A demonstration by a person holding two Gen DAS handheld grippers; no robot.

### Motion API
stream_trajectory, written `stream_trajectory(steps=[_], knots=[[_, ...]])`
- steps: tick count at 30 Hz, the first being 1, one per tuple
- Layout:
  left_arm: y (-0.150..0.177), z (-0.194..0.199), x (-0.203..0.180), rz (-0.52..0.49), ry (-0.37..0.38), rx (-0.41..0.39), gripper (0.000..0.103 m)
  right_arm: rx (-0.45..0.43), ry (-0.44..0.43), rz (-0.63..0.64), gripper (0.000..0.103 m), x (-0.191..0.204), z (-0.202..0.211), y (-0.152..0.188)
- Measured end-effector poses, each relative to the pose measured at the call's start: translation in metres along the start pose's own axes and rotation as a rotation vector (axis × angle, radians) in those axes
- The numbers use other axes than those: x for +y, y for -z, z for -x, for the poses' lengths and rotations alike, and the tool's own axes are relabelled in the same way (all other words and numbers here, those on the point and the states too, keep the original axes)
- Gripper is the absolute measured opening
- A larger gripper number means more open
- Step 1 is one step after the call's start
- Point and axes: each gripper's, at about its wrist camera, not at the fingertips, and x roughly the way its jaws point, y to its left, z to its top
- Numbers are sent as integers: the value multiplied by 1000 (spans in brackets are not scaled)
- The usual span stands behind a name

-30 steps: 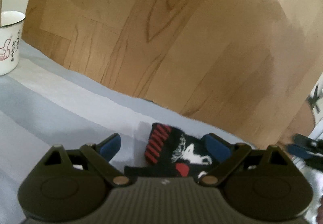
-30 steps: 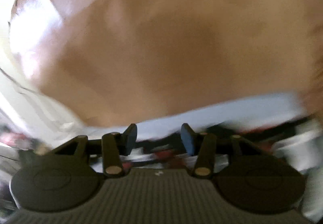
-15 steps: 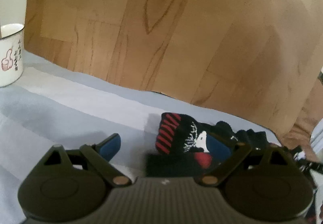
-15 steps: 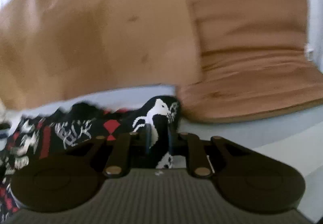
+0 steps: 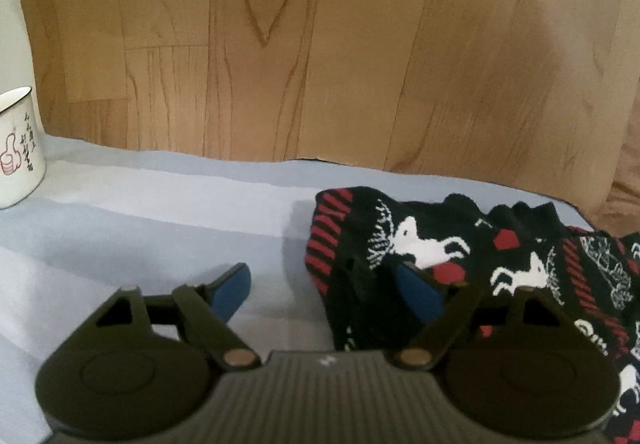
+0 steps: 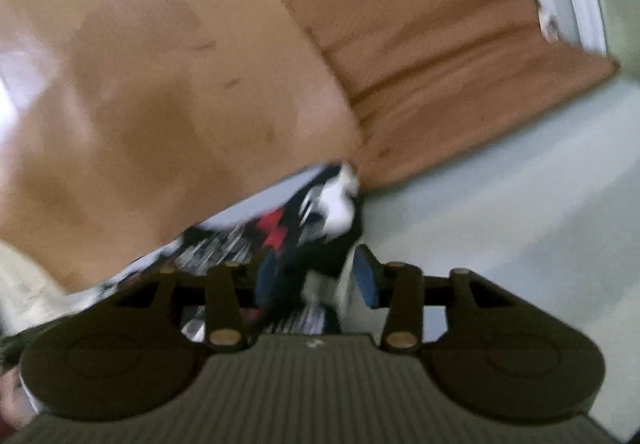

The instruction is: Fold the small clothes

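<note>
A big wooden floor (image 5: 320, 44) fills the top of the left view, and its grain is sharp. In the right view the same floor is blurry. Only the right view shows a brown seat cushion (image 6: 440, 44) lying on the floor past the edge of the bed.

A pale blue sheet (image 5: 140, 212) covers the bed in both views. In the right view it looks more grey and smeared.

On the sheet lies a black knitted garment (image 5: 460, 244) with red stripes and white deer. It lies near the far edge of the sheet. The left view shows its pattern clearly. The right view shows only a blurred bunch of it.

The left gripper (image 5: 328, 284) has its fingers wide apart and they are closing. The left edge of the garment sits between them. The right finger is over the cloth, and the left finger is over bare sheet.

The right gripper (image 6: 316, 276) has its fingers partly apart and they are opening. A dark fold of the garment sits between them.

Only the left view shows a small white mug (image 5: 18, 152) with a thumbs-up picture, standing on the sheet at the far left.
</note>
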Motion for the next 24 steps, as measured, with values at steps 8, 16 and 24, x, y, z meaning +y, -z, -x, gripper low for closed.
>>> stream_trajectory(steps=[8,16,24], knots=[[-7,6,10,43,57,10,85,49,1,60,52,9,61,71],[22,74,12,-1,59,-36,88,58,57,232,22,25,18,48],[46,61,-30,-144,-69,-1,43,12,119,131,8,0,26,45]])
